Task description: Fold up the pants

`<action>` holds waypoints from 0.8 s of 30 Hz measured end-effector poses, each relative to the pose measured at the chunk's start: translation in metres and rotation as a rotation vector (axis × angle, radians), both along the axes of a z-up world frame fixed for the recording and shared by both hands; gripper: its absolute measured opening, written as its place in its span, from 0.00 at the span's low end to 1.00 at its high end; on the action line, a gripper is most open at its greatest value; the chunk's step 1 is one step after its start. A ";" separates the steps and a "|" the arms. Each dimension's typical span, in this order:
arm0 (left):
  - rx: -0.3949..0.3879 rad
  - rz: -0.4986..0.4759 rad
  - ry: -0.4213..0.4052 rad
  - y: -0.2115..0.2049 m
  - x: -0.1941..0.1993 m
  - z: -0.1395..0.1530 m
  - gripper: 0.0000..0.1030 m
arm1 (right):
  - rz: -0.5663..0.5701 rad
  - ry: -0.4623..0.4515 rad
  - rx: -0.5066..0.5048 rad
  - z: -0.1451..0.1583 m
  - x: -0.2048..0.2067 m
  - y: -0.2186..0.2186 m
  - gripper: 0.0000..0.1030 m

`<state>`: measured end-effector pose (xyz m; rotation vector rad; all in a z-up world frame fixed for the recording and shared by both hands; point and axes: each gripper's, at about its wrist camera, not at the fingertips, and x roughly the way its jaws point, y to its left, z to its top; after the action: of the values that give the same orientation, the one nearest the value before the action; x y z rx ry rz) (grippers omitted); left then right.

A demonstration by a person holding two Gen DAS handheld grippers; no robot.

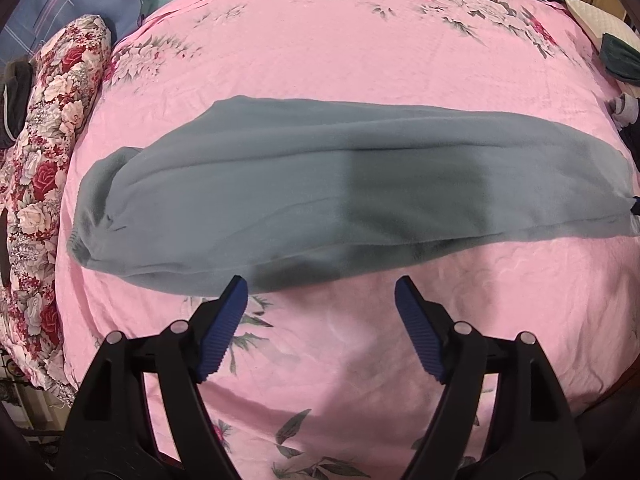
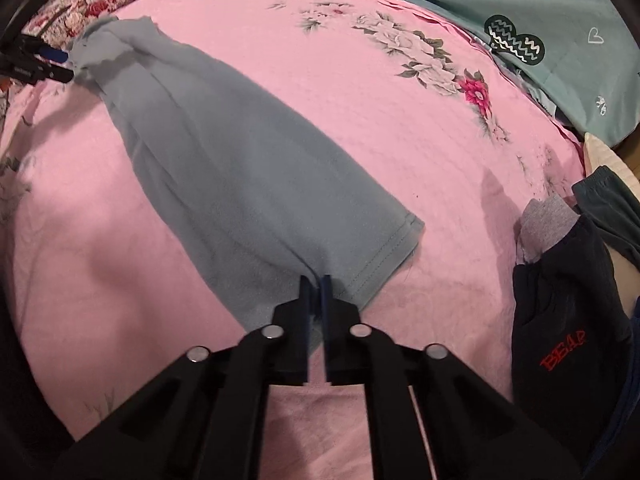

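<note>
The grey-blue pants (image 1: 320, 196) lie folded lengthwise in a long strip across the pink floral bedsheet (image 1: 320, 60). My left gripper (image 1: 320, 286) is open and empty, just short of the strip's near edge. In the right wrist view the pants (image 2: 224, 160) stretch away from the hemmed leg end (image 2: 384, 256) to the bunched waist end (image 2: 104, 48). My right gripper (image 2: 315, 280) is shut on the near edge of the leg end. The left gripper (image 2: 44, 66) shows small at the far left beside the waist.
A red floral quilt roll (image 1: 48, 152) lies along the left. A dark garment with "BEAR" lettering (image 2: 568, 320) and a dark green garment (image 2: 612, 208) lie at the right. A teal patterned blanket (image 2: 520, 12) lies at the far side.
</note>
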<state>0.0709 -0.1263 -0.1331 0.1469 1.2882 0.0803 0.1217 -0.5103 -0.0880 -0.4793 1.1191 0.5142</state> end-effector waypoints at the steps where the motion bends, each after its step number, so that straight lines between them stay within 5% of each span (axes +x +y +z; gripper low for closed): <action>1: 0.002 0.007 -0.006 0.003 -0.001 0.002 0.76 | -0.009 -0.013 0.022 0.010 -0.002 -0.003 0.03; 4: 0.009 0.030 -0.016 0.012 -0.003 0.007 0.78 | -0.025 -0.007 0.062 0.026 -0.012 -0.011 0.03; 7: -0.004 0.054 -0.004 0.020 -0.003 0.004 0.78 | -0.008 0.058 -0.008 -0.001 -0.021 -0.011 0.03; 9: -0.007 0.065 0.010 0.022 -0.001 0.000 0.78 | -0.033 0.068 -0.013 -0.009 -0.025 -0.016 0.13; 11: -0.004 0.064 0.006 0.022 -0.002 0.001 0.78 | -0.133 0.087 0.080 0.003 -0.022 -0.030 0.33; 14: 0.000 0.059 0.012 0.020 -0.003 -0.001 0.79 | -0.222 0.076 0.209 0.020 -0.023 -0.043 0.36; 22: 0.011 0.045 0.025 0.016 -0.002 -0.003 0.81 | 0.130 0.002 -0.074 -0.014 -0.031 0.016 0.36; 23: 0.016 0.048 0.025 0.017 -0.003 -0.002 0.81 | 0.153 -0.003 -0.091 -0.018 -0.029 0.019 0.29; 24: 0.022 0.050 0.026 0.019 -0.004 -0.002 0.81 | 0.142 0.018 -0.094 -0.019 -0.024 0.018 0.05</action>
<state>0.0671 -0.1077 -0.1348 0.1345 1.3170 0.1361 0.0974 -0.4927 -0.1065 -0.6408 1.1355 0.5925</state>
